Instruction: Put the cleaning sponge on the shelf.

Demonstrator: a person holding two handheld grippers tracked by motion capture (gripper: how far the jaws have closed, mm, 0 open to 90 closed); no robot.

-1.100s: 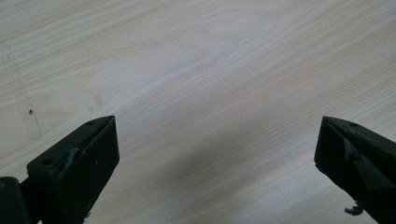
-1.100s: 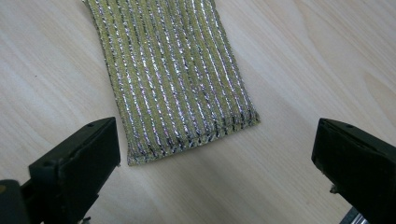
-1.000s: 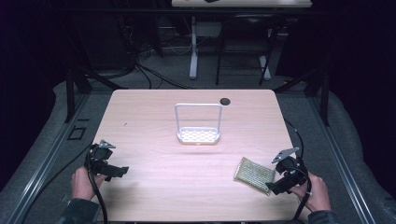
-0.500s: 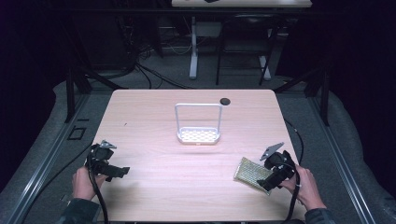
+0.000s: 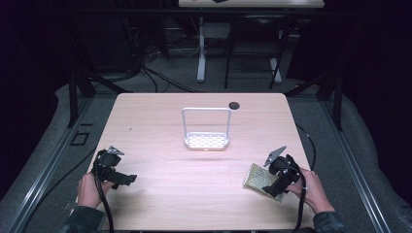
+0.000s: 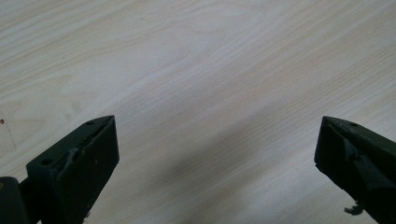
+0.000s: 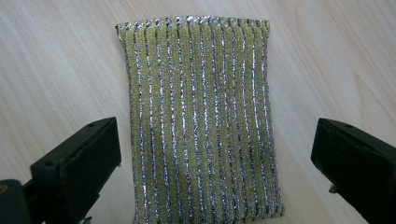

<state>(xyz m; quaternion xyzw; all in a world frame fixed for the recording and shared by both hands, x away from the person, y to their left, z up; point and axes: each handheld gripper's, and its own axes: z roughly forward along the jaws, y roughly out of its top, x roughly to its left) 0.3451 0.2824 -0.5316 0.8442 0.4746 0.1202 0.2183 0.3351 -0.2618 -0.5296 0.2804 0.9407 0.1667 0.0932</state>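
Looking down from the high view: wooden table [image 5: 194,194], one; on it, near the far middle, a white wire-framed rack [image 5: 206,130] with a perforated base, standing upright, and a small dark disc [image 5: 234,105] beyond it by the far edge. Scouring pad [image 5: 262,180], gold-green with silver threads, lies flat at the near right of the table, well apart from the rack. Right gripper [image 5: 278,183], held in the person's right hand [image 5: 311,190], hangs directly over the pad's near end; left gripper [image 5: 122,178] rests low at the near left, away from the work. Left gripper view: jaws spread wide, nothing between them, bare wood grain beneath. Right gripper view: the pad [image 7: 201,121] lies lengthwise between the jaws, which stand released and wide on either side of it, neither touching; its ribs run along the line of sight and its near edge reaches the bottom of the frame. Step in hand, as judged: taking up the pad. Recommended handling: lower until both tips straddle the pad's long edges, keep it centred so the closing force is even, and clench gently, since the soft weave is likely to buckle or slip out if pinched off-centre or too close to the near end.
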